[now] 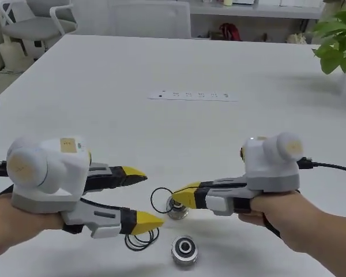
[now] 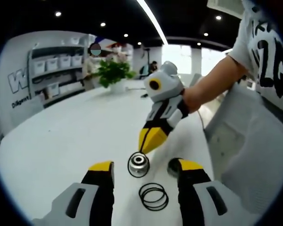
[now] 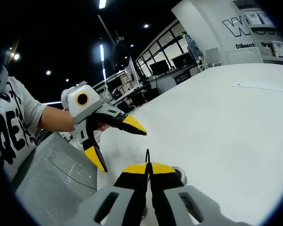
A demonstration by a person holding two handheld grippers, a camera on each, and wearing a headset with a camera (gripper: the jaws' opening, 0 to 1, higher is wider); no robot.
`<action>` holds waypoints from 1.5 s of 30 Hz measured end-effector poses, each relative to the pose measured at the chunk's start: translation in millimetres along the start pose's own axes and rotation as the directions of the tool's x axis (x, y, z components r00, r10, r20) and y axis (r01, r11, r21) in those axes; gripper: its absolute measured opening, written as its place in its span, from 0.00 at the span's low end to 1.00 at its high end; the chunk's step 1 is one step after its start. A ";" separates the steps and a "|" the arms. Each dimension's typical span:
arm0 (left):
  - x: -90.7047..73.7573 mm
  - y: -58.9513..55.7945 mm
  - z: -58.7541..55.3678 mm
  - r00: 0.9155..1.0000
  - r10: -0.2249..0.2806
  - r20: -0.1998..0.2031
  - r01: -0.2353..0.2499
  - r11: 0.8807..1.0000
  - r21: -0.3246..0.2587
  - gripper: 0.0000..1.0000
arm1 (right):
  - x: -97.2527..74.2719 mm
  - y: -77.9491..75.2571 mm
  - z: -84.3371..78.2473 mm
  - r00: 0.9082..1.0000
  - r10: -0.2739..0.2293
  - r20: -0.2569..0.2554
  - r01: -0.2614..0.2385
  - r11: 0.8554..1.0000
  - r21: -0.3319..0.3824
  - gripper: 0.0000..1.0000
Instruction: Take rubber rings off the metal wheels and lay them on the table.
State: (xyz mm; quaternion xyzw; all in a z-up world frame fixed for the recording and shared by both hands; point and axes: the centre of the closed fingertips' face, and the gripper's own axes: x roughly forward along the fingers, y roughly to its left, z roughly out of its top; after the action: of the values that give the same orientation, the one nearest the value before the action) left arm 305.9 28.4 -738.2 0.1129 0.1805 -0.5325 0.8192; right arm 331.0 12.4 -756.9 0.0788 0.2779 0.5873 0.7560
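Right gripper (image 1: 177, 197) squeezed tight on rubber ring (image 3: 147, 155) beside wheel (image 1: 177, 209). Left gripper (image 1: 153, 198) wide open, empty. Loose rings (image 1: 140, 240), 2nd wheel (image 1: 184, 251) on table (image 1: 190, 133).

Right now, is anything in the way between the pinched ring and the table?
Nothing visible is. The right hand-held gripper pinches the rubber ring by its metal wheel, and bare table lies close beside it.

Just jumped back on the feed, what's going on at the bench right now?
The right tool is shut, pinching a black rubber ring at one metal wheel. The left tool is open, above a few loose rings lying on the table. A second wheel sits nearby, untouched.
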 end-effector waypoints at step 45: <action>-23.4 -2.4 -28.9 0.999 0.039 -0.038 -0.040 0.999 -0.028 0.58 | 22.6 4.8 -44.2 0.991 0.007 -0.132 0.000 0.999 0.051 0.02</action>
State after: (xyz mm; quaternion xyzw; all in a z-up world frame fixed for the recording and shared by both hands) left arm 290.0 57.8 -754.7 0.1145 0.2013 -0.5113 0.8276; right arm 307.8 25.7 -799.0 0.0596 0.3422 0.5852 0.7327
